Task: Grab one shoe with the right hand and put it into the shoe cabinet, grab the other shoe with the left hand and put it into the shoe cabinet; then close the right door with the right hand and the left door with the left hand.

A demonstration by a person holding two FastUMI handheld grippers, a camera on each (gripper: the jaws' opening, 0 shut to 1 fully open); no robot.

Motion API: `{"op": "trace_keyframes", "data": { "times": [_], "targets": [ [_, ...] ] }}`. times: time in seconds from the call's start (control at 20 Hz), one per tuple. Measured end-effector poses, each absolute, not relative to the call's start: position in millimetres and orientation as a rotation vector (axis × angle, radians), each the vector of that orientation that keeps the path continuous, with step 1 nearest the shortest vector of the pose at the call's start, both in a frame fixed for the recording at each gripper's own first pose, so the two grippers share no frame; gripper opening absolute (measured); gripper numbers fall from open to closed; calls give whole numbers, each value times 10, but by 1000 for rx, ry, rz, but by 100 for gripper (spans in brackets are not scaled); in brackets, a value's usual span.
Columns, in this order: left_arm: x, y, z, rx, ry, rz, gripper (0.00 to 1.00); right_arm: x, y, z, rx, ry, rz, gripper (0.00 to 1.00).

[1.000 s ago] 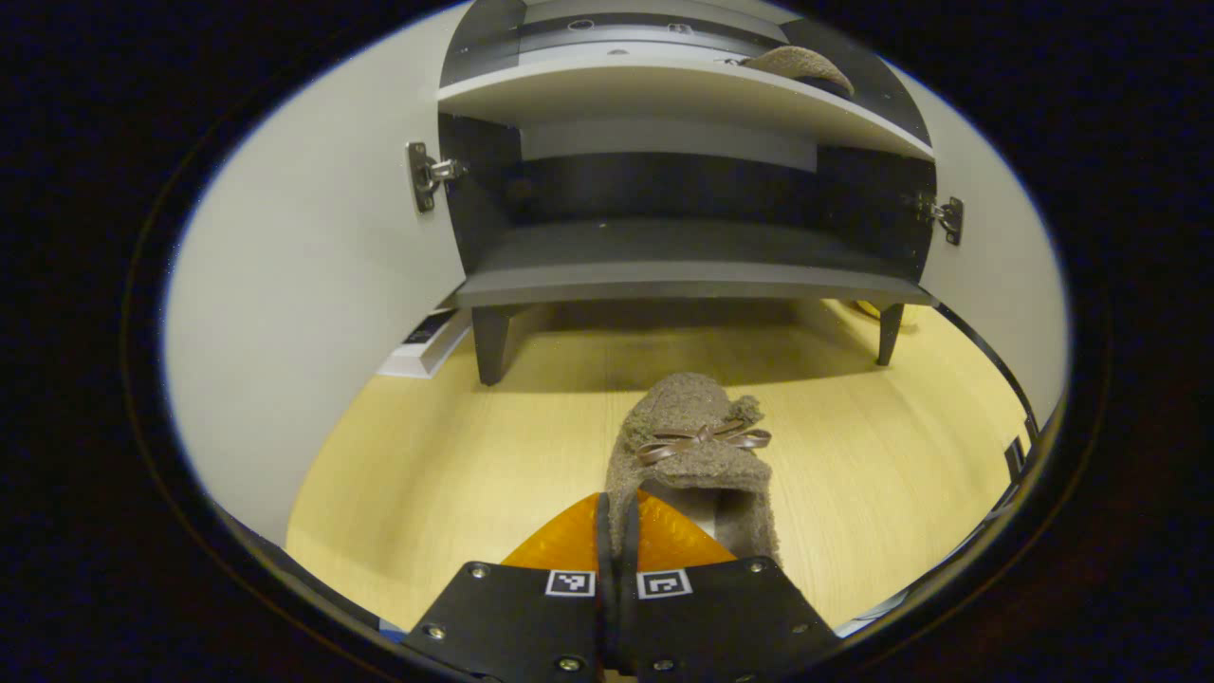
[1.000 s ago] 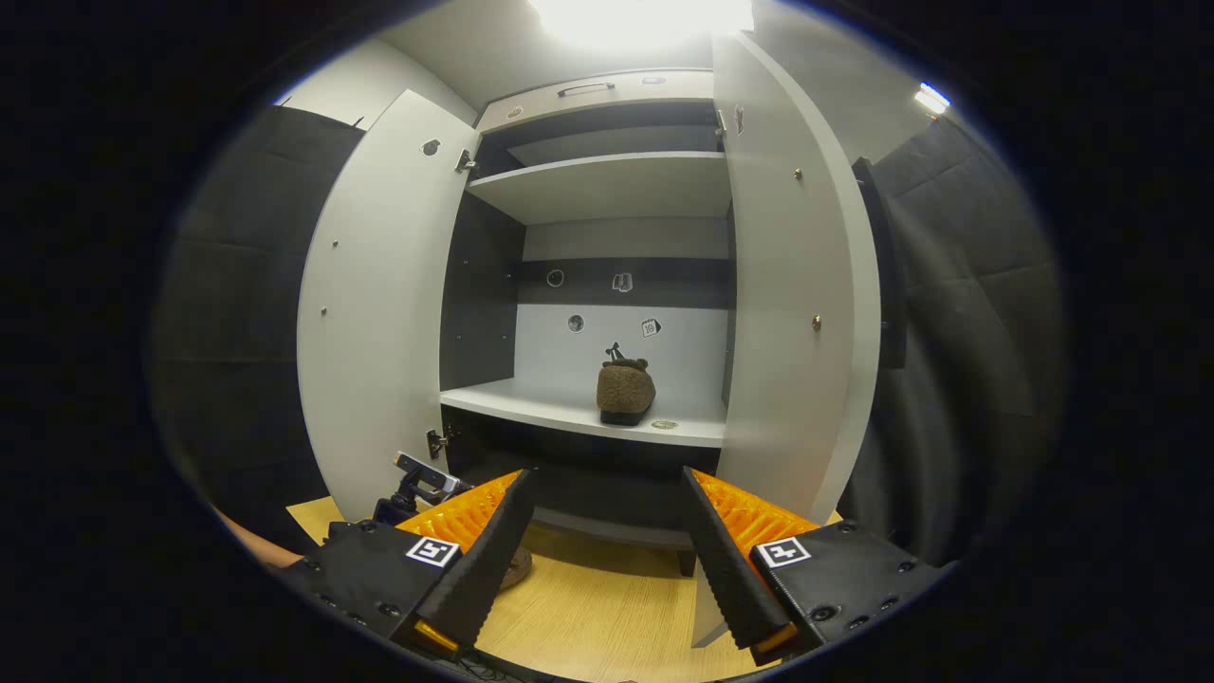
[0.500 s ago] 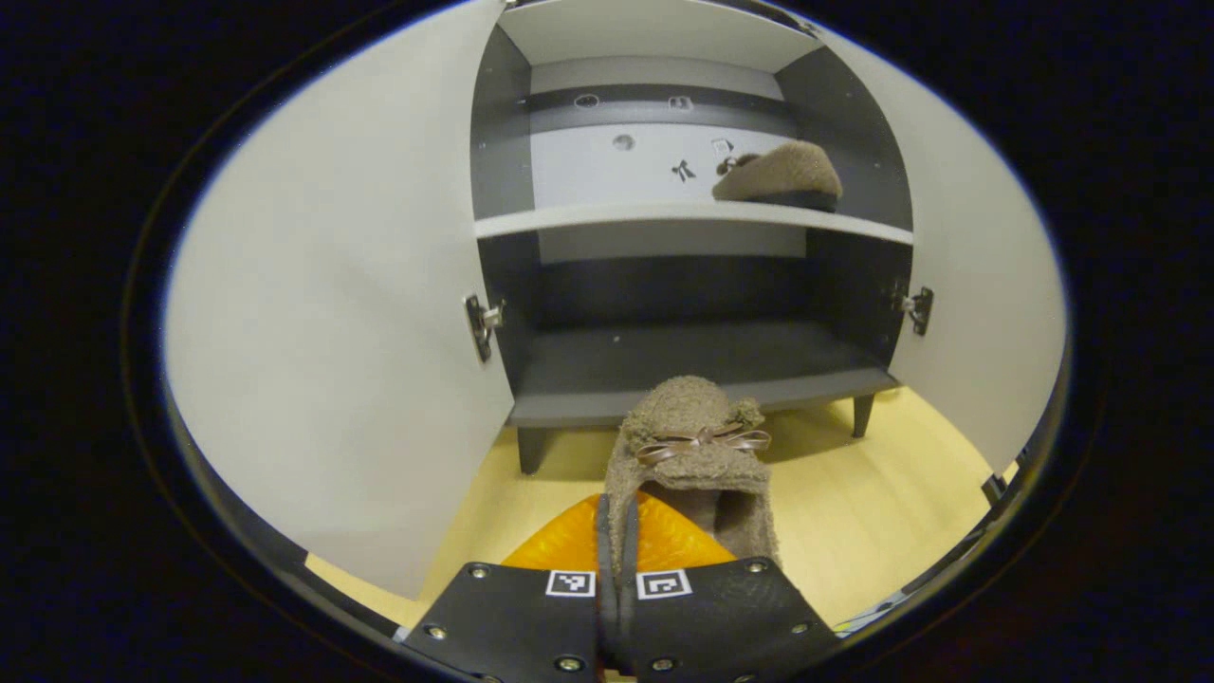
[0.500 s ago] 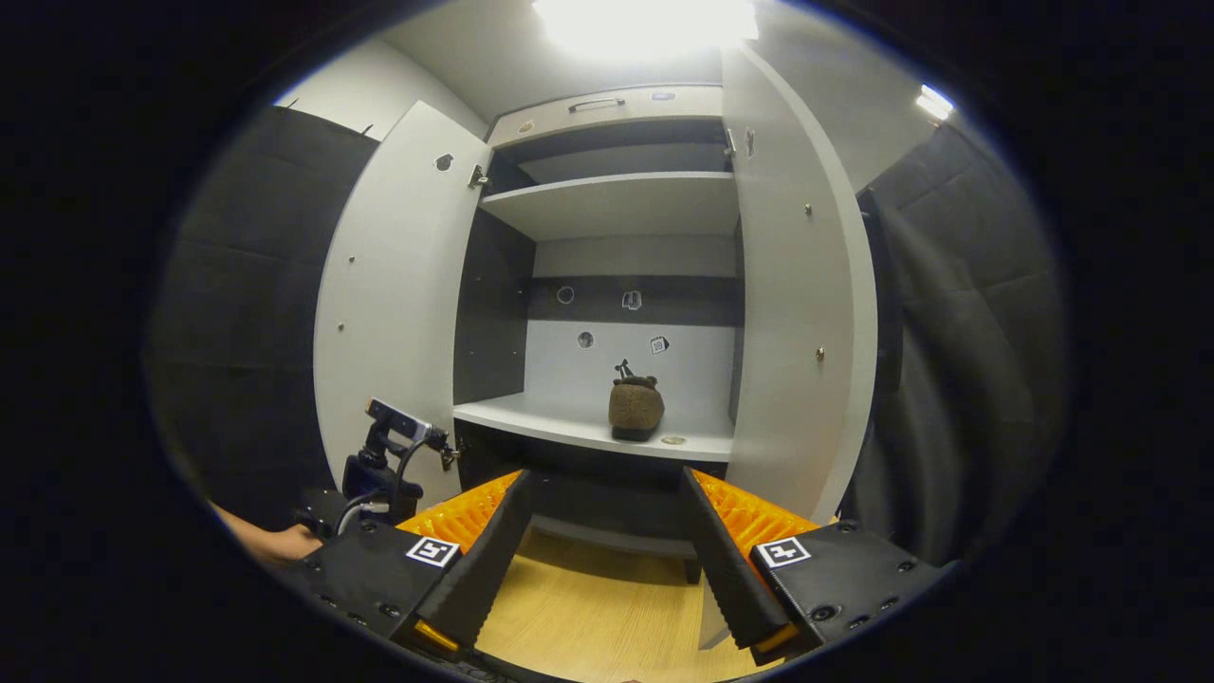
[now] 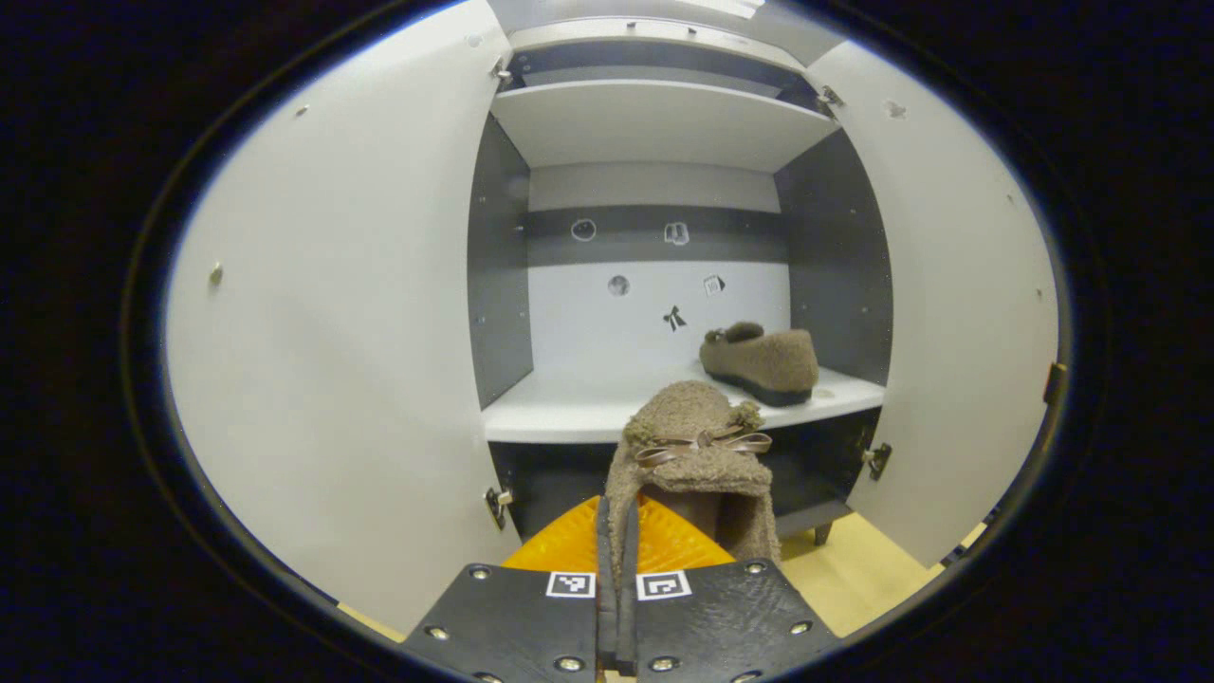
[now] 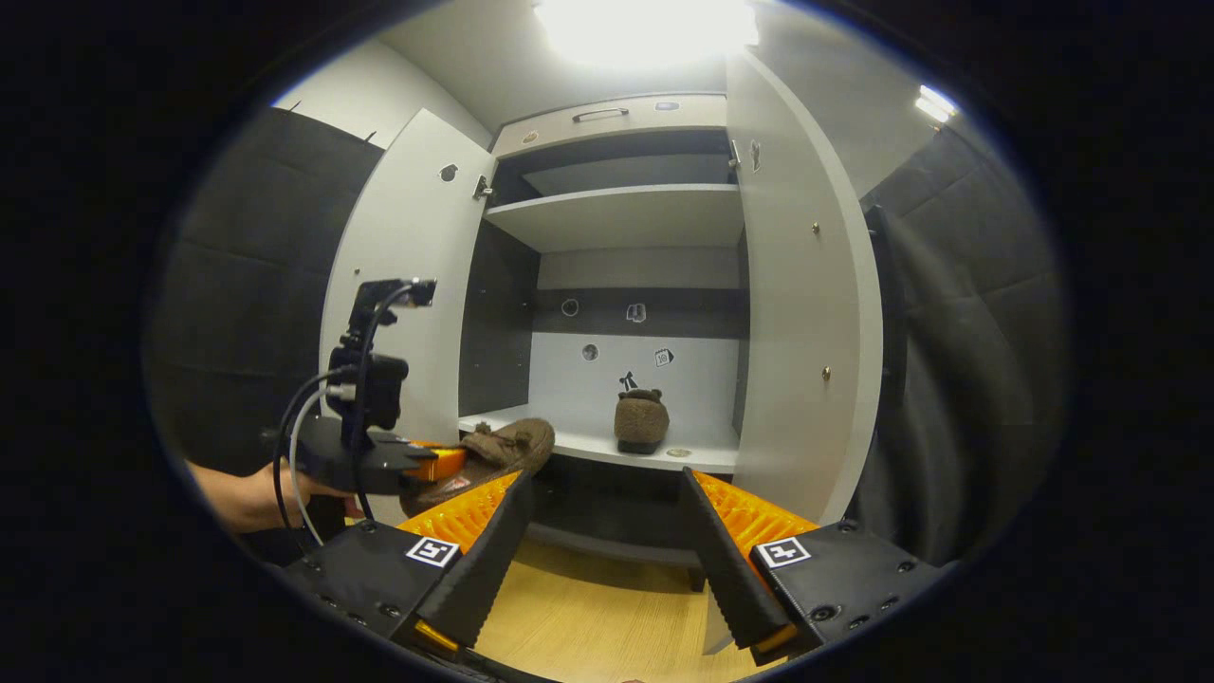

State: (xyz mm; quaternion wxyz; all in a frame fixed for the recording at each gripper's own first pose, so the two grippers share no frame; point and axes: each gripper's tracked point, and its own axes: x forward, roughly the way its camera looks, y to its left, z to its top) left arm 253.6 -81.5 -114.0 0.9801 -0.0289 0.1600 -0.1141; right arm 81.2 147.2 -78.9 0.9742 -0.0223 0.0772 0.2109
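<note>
1. Shoes, two, fuzzy brown, each with a small bow. One, the held shoe (image 5: 697,455), is clamped at its heel edge between both fingers of the left gripper (image 5: 616,569), toe pointing at the cabinet; in the right gripper view it (image 6: 493,455) hangs level with the front edge of the middle shelf, at its left end. The second, the shelved shoe (image 5: 759,359), sits on the middle shelf (image 5: 569,408), right of centre.
2. Cabinet doors, two: left door (image 5: 332,332) and right door (image 5: 958,313), both swung wide.
3. Grippers, two. The right gripper (image 6: 607,550) is spread apart and empty, low before the cabinet.
4. A hand (image 6: 242,493) holds the left gripper.
5. Flooring: pale wood floor (image 6: 588,617).
</note>
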Motion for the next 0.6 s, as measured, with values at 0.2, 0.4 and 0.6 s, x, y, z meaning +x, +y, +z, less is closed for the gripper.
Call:
{"op": "trace_keyframes", "data": {
  "times": [0.2, 0.4, 0.6],
  "targets": [
    [3008, -793, -920, -112, 276, -206, 1, 794, 1487, -841, -35, 164, 427, 97],
    [3502, -791, -789, -171, 251, -190, 7, 814, 1492, -974, -38, 192, 420, 97],
    [4035, -867, -751, -191, 241, -185, 1, 831, 1512, -1051, -29, 215, 418, 98]
  ]
}}
